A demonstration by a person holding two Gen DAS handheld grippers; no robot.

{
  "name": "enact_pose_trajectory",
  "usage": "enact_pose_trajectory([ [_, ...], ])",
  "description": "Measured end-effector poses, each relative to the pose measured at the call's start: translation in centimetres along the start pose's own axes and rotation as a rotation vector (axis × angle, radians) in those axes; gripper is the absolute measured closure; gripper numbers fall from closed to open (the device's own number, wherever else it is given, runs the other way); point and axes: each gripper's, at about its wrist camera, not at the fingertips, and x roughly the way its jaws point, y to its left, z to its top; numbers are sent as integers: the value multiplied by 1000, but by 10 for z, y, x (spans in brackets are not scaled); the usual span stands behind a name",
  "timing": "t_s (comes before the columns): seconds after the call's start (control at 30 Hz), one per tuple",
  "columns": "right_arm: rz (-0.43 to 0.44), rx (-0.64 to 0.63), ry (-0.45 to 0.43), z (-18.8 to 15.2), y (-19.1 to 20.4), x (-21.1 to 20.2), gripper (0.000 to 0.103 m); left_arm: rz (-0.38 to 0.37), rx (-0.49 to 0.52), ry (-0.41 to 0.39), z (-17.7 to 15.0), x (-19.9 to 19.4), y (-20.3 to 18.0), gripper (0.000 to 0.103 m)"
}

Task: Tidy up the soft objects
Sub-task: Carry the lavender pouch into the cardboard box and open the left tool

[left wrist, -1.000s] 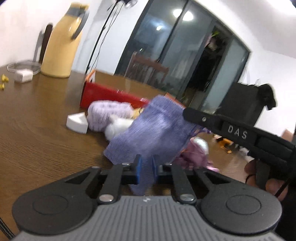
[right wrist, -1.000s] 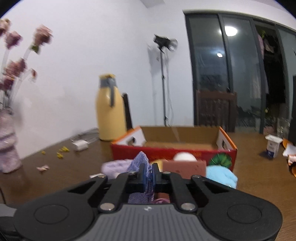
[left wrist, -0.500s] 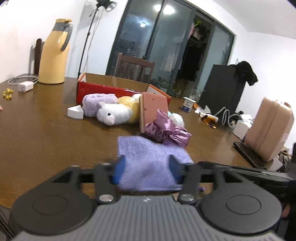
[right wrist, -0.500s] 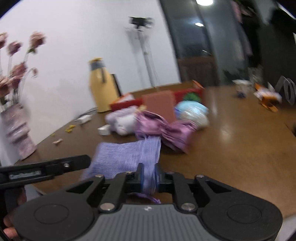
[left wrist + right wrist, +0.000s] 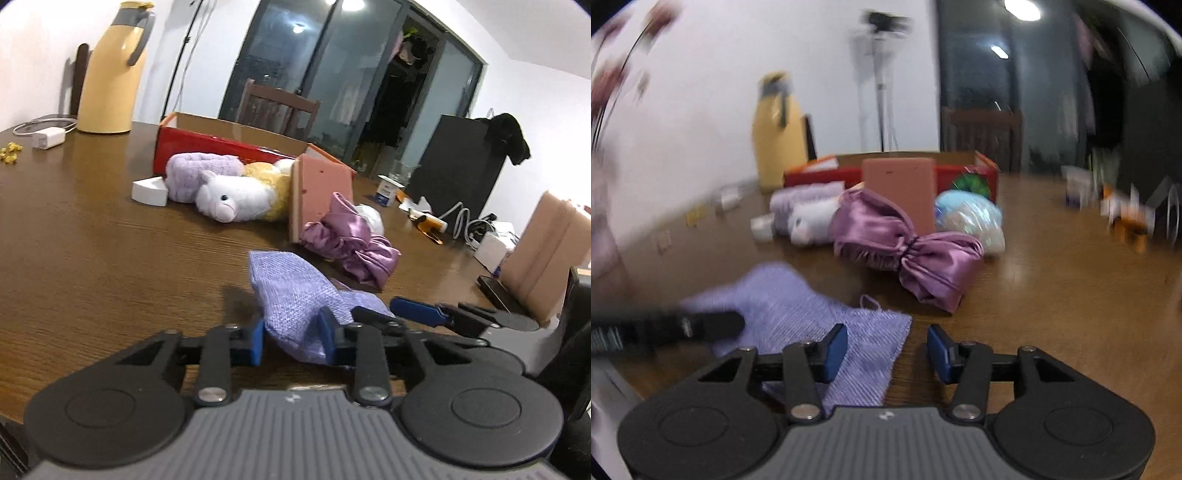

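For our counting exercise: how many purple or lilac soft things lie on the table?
3: the lilac cloth between the left gripper's jaws, the satin scrunchie behind it, and the lilac knit roll by the red box.

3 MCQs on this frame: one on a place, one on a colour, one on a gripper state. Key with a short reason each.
1. Where does the lavender cloth lie?
A. in the red box
B. on the table near the grippers
C. on the chair

2. What colour is the thermos?
A. yellow
B. green
C. black

3. How stands the right gripper?
A. shut on the cloth
B. shut on the satin scrunchie
C. open

Key: 1 B, it lies on the wooden table between both grippers. 2 A, yellow body, grey handle. 3 C, its fingers stand apart with bare table between.
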Motion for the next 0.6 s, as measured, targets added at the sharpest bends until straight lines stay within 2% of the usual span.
enact_pose_trajectory([
  [0.03, 1, -12, 1, 0, 4, 0, 62, 6, 20, -6, -1, 0, -2, 76],
  [0.07, 23, -8, 4, 0, 5, 0, 73, 14, 46, -10, -3, 1, -5, 79],
  [0.13, 27, -9, -2, -2, 6, -1, 77, 24, 77, -19, -5, 0, -9, 84],
  [0.17, 41, -12, -7, -3, 7, -1, 84, 27, 88, -22, -6, -2, -10, 86],
  [0.27, 67, -10, -8, -3, 7, -4, 96, 18, 96, -30, -5, -6, -12, 89],
  [0.37, 111, 15, -15, 6, 4, -11, 97, 12, 132, -67, 0, -14, -15, 91],
  [0.47, 138, -24, -115, 34, 4, -28, 97, -40, 162, -170, 16, -30, -15, 91],
  [0.53, 158, -45, -164, 59, 2, -30, 97, -104, 148, -226, 42, -34, -10, 91],
  [0.6, 195, -39, -193, 93, -9, -19, 97, -119, 165, -266, 74, -28, -6, 91],
])
